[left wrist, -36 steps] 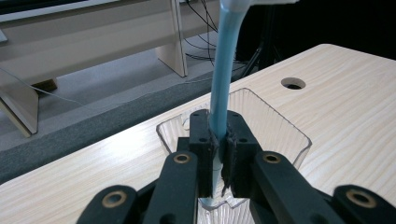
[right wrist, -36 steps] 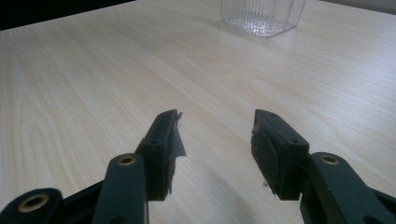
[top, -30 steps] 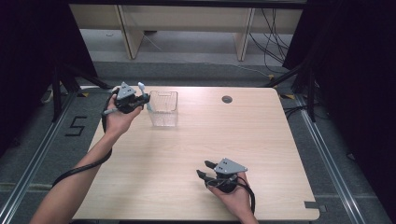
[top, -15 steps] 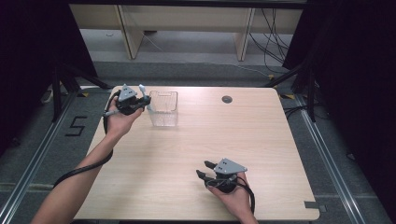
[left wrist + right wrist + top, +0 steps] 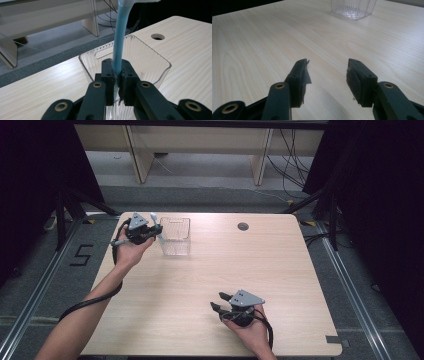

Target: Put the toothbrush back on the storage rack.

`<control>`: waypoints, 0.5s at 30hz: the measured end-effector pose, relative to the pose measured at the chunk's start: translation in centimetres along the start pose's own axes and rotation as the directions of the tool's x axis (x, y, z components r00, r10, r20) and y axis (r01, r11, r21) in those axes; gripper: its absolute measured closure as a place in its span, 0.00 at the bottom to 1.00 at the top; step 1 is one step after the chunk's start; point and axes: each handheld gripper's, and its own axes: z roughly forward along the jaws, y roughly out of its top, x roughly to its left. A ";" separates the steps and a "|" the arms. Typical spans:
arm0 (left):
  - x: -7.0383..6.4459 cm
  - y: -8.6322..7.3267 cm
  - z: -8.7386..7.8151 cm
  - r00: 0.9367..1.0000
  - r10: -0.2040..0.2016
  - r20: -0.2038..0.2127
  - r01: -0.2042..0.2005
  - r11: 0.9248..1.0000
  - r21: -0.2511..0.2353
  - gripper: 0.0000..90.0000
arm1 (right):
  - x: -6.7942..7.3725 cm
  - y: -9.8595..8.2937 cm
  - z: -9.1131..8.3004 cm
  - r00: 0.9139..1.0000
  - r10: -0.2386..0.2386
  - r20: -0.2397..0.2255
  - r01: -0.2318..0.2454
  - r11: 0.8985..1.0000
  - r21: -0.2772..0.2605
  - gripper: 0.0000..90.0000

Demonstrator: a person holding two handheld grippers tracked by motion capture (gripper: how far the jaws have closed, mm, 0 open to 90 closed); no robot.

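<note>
From the high view, the left gripper (image 5: 150,231) sits at the far left corner of the wooden bench (image 5: 280,270), just beside a clear plastic container (image 5: 176,236), with a pale blue stick-like tool (image 5: 156,224) rising from its fingers; at this distance the tool is small and its shape is hard to read. The left gripper view makes the grip plain: the two black fingers (image 5: 108,75) are closed tight on the blue handle (image 5: 119,42), which stands nearly upright between them and widens into a white part at the top edge of the picture, cut off there. Directly beyond the fingers stands the container (image 5: 147,60), ribbed, see-through and open at the top, with a slot-shaped handle hole in its far wall; the blue handle is seen in front of its opening, and whether it touches the rim cannot be told. A round cable hole (image 5: 157,37) in the bench lies past the container to the fingers' right. The right gripper (image 5: 220,302) shows in the high view near the front edge of the bench, well apart from the container. Its own view shows its fingers (image 5: 299,77) spread wide with nothing between them, only bare wood, and the container (image 5: 353,7) far ahead of them.
</note>
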 end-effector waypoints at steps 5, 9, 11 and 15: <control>0.1 -0.2 0.1 1.000 -0.011 0.000 0.011 1.000 -0.001 0.92 | 0.0 0.0 -0.1 1.000 0.001 -0.001 -0.001 1.000 0.005 0.57; 0.1 -0.3 0.2 1.000 -0.008 0.001 0.008 1.000 0.005 0.92 | 0.0 0.0 0.0 1.000 -0.006 0.004 0.006 1.000 -0.002 0.57; 0.1 -0.4 0.2 1.000 -0.009 0.000 0.009 1.000 0.007 0.92 | 0.0 0.0 0.0 1.000 -0.002 0.003 0.002 1.000 0.001 0.57; 0.1 -0.6 0.4 1.000 -0.014 -0.002 0.014 1.000 0.009 0.92 | 0.1 0.0 -0.1 1.000 0.018 0.001 -0.018 1.000 0.013 0.57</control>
